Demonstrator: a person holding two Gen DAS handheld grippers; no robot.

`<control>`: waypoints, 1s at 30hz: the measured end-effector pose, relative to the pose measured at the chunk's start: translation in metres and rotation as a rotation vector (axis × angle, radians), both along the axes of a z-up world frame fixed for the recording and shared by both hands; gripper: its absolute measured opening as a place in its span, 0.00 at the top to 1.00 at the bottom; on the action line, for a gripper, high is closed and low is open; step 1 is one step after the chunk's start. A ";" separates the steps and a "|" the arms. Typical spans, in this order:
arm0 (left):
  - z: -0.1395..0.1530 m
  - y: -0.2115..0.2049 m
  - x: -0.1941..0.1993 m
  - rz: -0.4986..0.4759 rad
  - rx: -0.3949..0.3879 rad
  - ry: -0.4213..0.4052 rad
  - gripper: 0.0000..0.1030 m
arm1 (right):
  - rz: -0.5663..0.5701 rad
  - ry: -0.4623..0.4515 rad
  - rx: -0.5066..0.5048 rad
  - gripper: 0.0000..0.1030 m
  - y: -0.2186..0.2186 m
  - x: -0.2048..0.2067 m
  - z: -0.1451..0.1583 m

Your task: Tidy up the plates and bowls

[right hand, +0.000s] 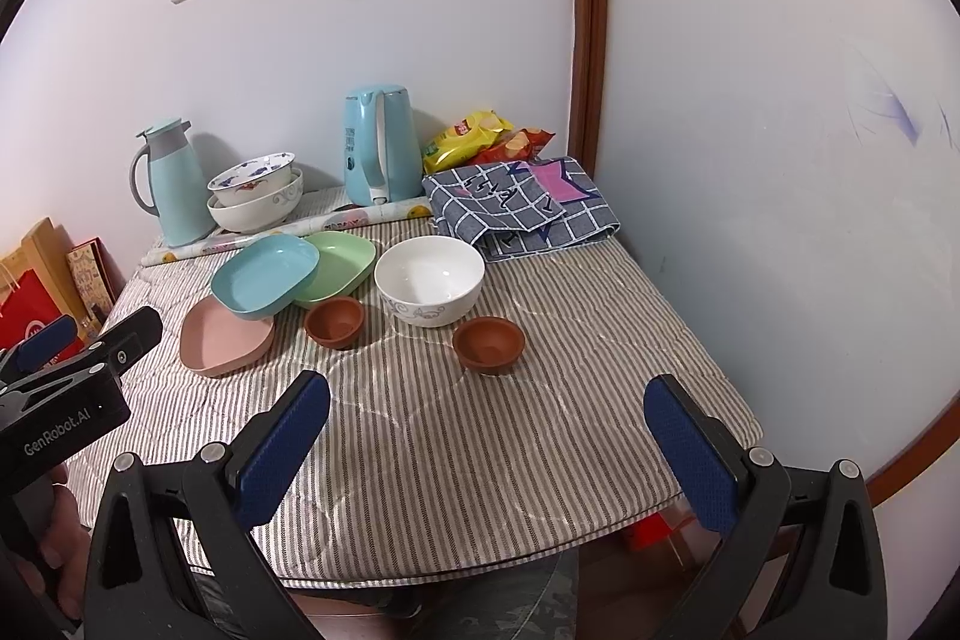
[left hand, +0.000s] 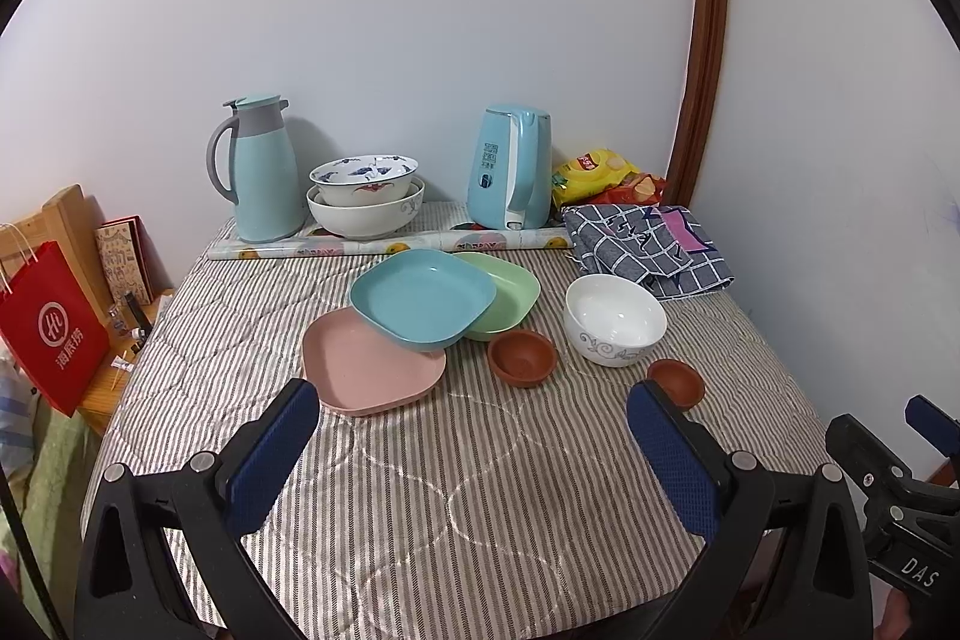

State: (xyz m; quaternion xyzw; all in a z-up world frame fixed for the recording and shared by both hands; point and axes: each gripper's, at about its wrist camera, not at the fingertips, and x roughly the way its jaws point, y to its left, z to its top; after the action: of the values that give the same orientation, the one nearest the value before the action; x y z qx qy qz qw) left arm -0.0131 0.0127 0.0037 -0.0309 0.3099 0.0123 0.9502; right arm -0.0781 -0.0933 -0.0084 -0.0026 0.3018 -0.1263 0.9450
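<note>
On the striped table cloth [left hand: 420, 490] a blue plate [left hand: 423, 295] leans on a pink plate [left hand: 366, 370] and a green plate [left hand: 507, 289]. Right of them stand a small brown bowl [left hand: 521, 357], a white bowl [left hand: 615, 317] and a second brown bowl [left hand: 676, 383]. Two stacked patterned bowls [left hand: 366, 193] sit at the back. The same plates [right hand: 264, 277], white bowl [right hand: 429, 287] and brown bowls [right hand: 488, 343] show in the right wrist view. My left gripper [left hand: 474, 406] and right gripper [right hand: 487, 400] are both open and empty, above the table's near part.
A blue thermos [left hand: 264, 169], a blue kettle [left hand: 510, 166], a rolled sheet [left hand: 390, 244], snack bags [left hand: 594, 169] and a folded checked cloth [left hand: 651, 244] line the back. The wall is close on the right. A red bag [left hand: 51, 334] hangs off the left.
</note>
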 end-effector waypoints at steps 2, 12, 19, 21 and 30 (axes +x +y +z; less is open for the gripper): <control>0.000 0.000 0.000 0.001 0.001 0.000 0.00 | 0.000 -0.001 0.000 0.00 0.001 -0.001 0.000; 0.000 0.001 -0.001 0.000 0.000 0.000 0.00 | 0.000 -0.003 0.002 0.00 0.000 -0.001 0.000; -0.001 0.001 -0.001 0.001 0.001 -0.001 0.00 | -0.001 -0.006 0.006 0.00 0.000 -0.003 0.000; -0.001 0.002 -0.001 0.002 0.000 0.000 0.00 | -0.002 -0.006 0.006 0.00 0.000 -0.002 0.001; -0.003 0.003 -0.001 0.000 0.002 0.002 0.00 | -0.004 -0.002 0.009 0.00 -0.001 -0.001 -0.001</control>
State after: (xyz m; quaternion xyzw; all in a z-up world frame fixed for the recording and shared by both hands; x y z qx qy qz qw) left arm -0.0144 0.0154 0.0011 -0.0301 0.3106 0.0124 0.9500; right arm -0.0793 -0.0943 -0.0097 0.0024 0.3013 -0.1269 0.9451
